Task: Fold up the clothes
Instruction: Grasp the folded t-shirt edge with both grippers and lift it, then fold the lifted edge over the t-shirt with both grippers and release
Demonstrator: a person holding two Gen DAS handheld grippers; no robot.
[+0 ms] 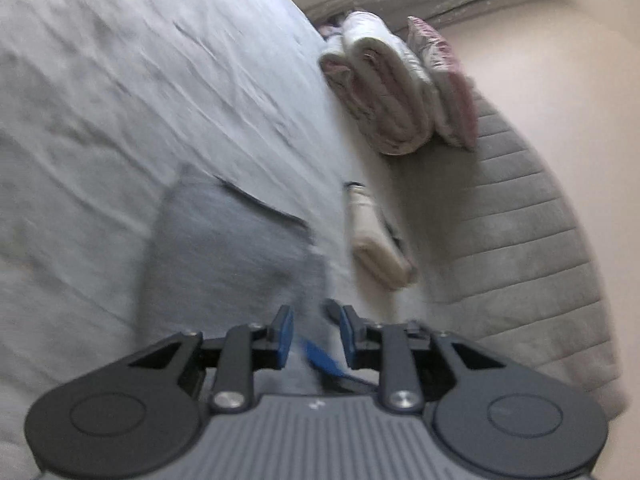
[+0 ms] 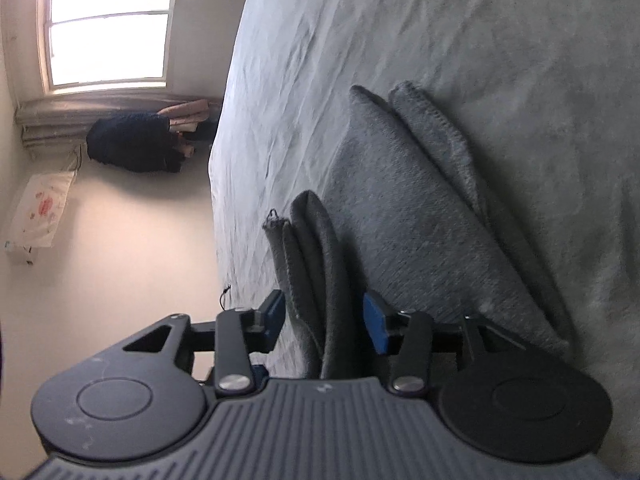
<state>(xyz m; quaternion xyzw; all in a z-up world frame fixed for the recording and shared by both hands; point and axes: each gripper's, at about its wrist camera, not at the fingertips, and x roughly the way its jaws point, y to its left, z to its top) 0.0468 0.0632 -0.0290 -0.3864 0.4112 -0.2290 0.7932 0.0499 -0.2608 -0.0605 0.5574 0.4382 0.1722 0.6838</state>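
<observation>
- Presently, a grey knitted garment point(image 2: 404, 216) is seen lying on a pale grey, creased bed sheet point(image 2: 320, 40), with two of its folded edges standing up as rounded ridges toward the far end in the right wrist view.
- The right gripper point(image 2: 325, 322) is held low over the near part of that garment; a bunched fold of the grey cloth is seen running between its blue-padded fingers point(image 2: 376, 326), whose jaws stand apart with space left on both sides of the fold (no pinch is visible).
- In the left wrist view the same grey garment point(image 1: 228, 248) is seen as a flat, darker patch on the sheet point(image 1: 120, 80), directly ahead of the left gripper point(image 1: 314, 336).
- The left gripper's blue pads point(image 1: 285, 336) are set with a narrow gap between them; grey cloth is seen in that gap, but the view is blurred and it cannot be told whether the cloth is clamped.
- A rolled white and pink quilt point(image 1: 384, 92) is seen lying near the sheet's edge beside a grey ribbed headboard point(image 1: 520, 220), and a folded cream cloth point(image 1: 376, 236) lies nearer to the left gripper.
- A bright window point(image 2: 108, 20) and a dark bundle point(image 2: 132, 142) below it are seen at the far side of the room in the right wrist view.
</observation>
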